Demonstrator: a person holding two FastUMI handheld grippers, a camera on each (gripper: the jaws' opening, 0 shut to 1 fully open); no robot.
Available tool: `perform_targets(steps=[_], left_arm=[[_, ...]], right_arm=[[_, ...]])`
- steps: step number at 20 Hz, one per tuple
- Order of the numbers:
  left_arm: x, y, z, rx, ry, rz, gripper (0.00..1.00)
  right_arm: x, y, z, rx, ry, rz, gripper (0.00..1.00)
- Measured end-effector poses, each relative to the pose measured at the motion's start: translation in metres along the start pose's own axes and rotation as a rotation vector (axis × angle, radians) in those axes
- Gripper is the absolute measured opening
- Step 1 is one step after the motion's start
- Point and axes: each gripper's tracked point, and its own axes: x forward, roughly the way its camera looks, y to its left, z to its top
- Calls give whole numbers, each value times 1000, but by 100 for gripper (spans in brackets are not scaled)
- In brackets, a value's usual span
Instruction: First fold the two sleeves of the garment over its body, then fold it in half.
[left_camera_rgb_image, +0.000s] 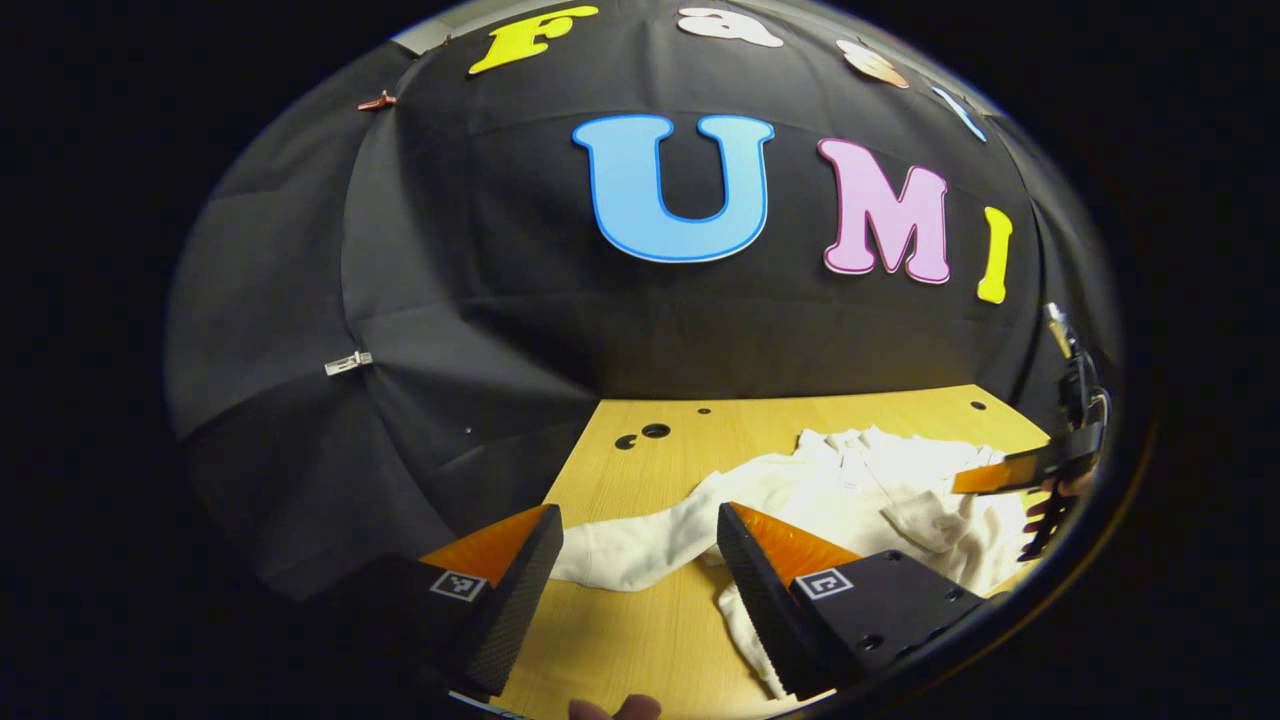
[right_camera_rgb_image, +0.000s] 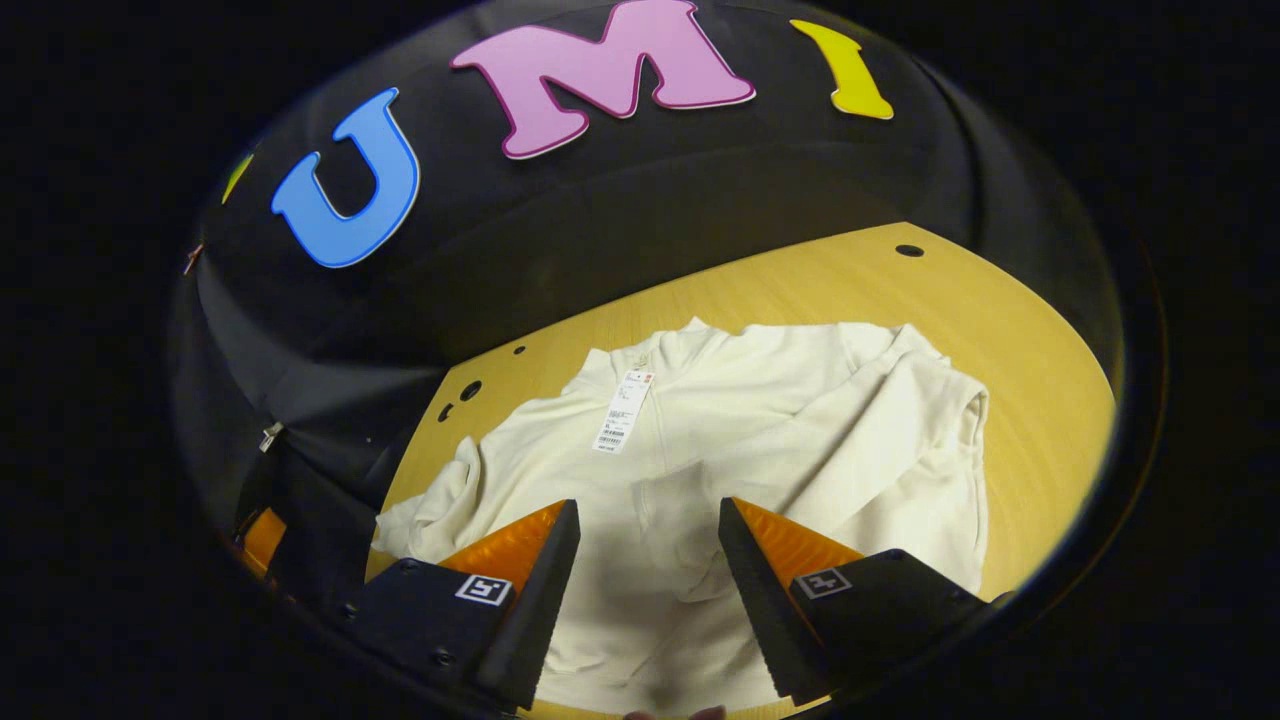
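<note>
The garment (right_camera_rgb_image: 700, 440), cream with a tag (right_camera_rgb_image: 622, 410) near its collar, lies spread on the tabletop (right_camera_rgb_image: 1000, 300), just ahead of and under the right gripper (right_camera_rgb_image: 648, 560). One sleeve (right_camera_rgb_image: 800, 440) already lies folded across the body, its cuff ending between that gripper's jaws, which stand wide and hold nothing. That first fold looks done.

In the left gripper view the other sleeve (left_camera_rgb_image: 640, 545) stretches out flat on the tabletop (left_camera_rgb_image: 640, 640), away from the body, with its end just ahead of the gap in the left gripper (left_camera_rgb_image: 640, 560). Those jaws are wide too, and empty. The right gripper (left_camera_rgb_image: 1000, 475) shows farther off over the body, a hand (left_camera_rgb_image: 1050, 510) behind it.

So, as I judge it, one sleeve is done. The second sleeve and the fold in half remain.
</note>
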Motion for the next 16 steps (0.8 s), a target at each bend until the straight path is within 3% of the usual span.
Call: perform_targets(steps=[7,16], left_arm=[[62,15,-53,-46,133,-3,96],[119,42,-109,-32,296,34,97]], right_arm=[[-70,-51,18,-98,-78,-35,87],[-130,-103,15,-35,-115,-109,87]])
